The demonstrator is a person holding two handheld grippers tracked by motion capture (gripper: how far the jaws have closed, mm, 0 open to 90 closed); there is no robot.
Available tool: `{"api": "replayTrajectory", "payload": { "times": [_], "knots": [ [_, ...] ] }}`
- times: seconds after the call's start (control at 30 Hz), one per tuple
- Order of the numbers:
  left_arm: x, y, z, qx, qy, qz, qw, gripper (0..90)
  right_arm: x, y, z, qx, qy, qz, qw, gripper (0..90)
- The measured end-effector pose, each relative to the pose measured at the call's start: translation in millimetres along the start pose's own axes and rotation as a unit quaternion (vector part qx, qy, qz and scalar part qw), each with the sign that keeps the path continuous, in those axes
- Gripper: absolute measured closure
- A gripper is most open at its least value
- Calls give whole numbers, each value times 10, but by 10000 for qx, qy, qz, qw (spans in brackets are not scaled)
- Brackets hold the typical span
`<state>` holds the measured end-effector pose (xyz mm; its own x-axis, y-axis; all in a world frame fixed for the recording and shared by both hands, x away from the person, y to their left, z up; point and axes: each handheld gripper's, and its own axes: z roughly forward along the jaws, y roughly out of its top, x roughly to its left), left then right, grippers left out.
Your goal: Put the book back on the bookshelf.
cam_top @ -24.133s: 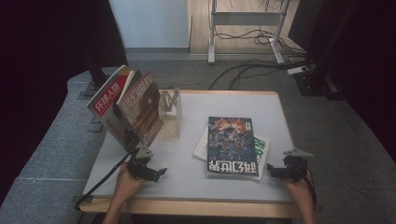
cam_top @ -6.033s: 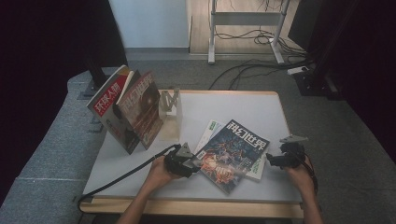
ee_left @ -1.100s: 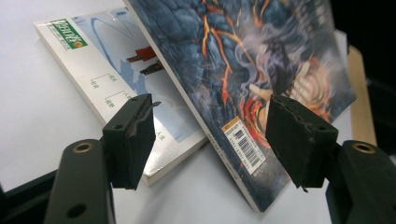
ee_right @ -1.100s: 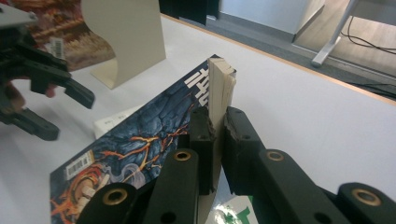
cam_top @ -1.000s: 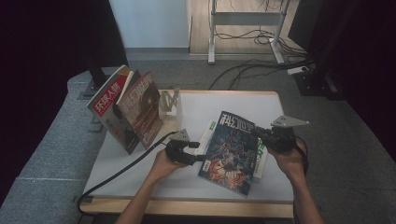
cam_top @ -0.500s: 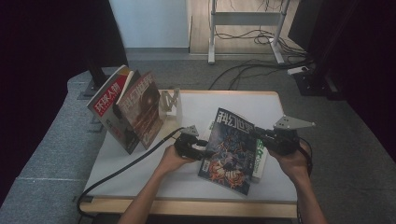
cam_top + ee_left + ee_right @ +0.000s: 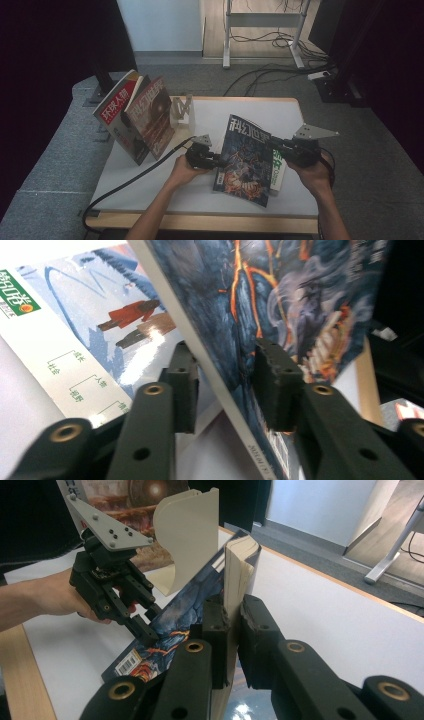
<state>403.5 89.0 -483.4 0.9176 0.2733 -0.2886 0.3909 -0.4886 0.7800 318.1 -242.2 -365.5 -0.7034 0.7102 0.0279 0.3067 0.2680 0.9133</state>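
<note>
**Op:** Where's the left claw point(image 7: 225, 370) at?

**Eng:** Its jaws have just been closing and they straddle the left long edge of the blue magazine point(image 7: 280, 300). One pad sits on the cover and the other just behind the back. Can't tell if they're biting yet, so check before you trust it.

**Op:** And the right claw point(image 7: 234, 615)?

**Eng:** Clamped tight on the opposite long edge, with the page block squeezed between its pads. That side is carrying the load.

**Op:** How's the magazine lying?

**Eng:** In the high view, the blue magazine point(image 7: 245, 160) is tipped up off the counter point(image 7: 150, 185), right of middle and toward the near edge. Its long axis runs from the far edge to the near edge, with the title end far. The left claw point(image 7: 217, 161) and right claw point(image 7: 274, 145) face each other across its short width. Its near corner is low, over the green magazine point(image 7: 278, 170) lying flat under it.

**Op:** Which way next?

**Eng:** My read is toward the beige bookend point(image 7: 182, 109) and the standing magazines point(image 7: 135, 115) at the far-left corner. They lie up and left of your left hand, which is the nearer one. So lead left and keep the long axis upright. Don't let the right claw go before the left one has a real grip.
</note>
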Motion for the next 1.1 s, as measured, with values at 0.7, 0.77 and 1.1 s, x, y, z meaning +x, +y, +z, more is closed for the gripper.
{"api": "replayTrajectory", "payload": {
  "times": [0.7,0.77,1.1],
  "knots": [
    [-371,-223,-437,-448,285,1144,9920,830,-3,109,-88,-258,-3,-51,9997,790],
    [-407,-243,-441,-462,330,1214,9910,830,-8,106,-91,-291,37,-36,9996,777],
    [-496,-261,-444,-444,311,1365,9892,824,-36,16,-67,-268,170,-62,9995,650]
  ]
}}
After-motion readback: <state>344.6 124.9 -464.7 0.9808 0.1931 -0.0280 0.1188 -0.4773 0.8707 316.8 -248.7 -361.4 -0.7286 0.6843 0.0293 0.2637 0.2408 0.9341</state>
